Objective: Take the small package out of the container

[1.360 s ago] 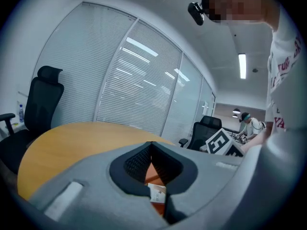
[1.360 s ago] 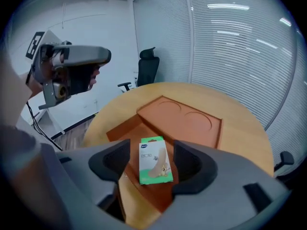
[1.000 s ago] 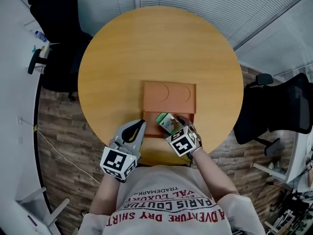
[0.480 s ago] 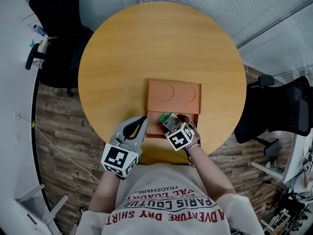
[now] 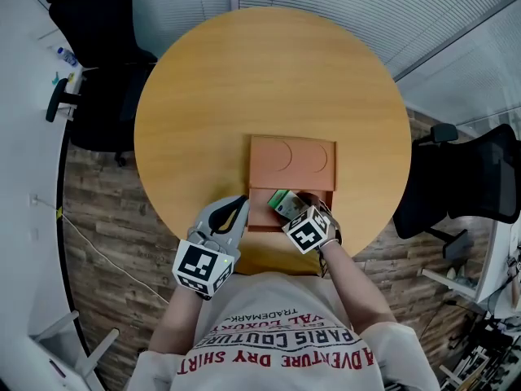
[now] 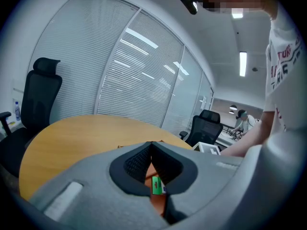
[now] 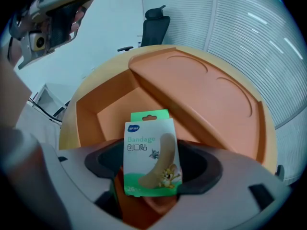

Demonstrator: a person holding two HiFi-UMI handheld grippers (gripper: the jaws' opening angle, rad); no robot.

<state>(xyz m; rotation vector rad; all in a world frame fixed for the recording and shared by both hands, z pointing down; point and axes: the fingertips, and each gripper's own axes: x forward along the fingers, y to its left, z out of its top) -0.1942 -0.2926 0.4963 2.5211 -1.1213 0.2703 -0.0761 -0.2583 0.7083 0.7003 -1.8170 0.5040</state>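
The orange container (image 5: 291,163) lies on the round wooden table (image 5: 244,80), its front part uncovered. In that part stands the small package (image 5: 283,203), a green and white bandage box (image 7: 151,152) facing the right gripper view. My right gripper (image 5: 298,208) reaches over the container's (image 7: 206,95) front wall. Its jaws (image 7: 153,164) are closing with the package between them, one on each side edge, and I see no firm press. My left gripper (image 5: 231,212) is shut and empty beside the container's front left corner. Below its closed tips (image 6: 151,145) a sliver of the package (image 6: 156,186) shows.
Black office chairs stand at the far left (image 5: 89,23) and at the right (image 5: 480,177) of the table. A white desk edge (image 5: 32,137) runs along the left. My body is close against the table's near edge.
The right gripper has moved forward, closer to the package in the container's front part. The left gripper has stayed where it was, shut.
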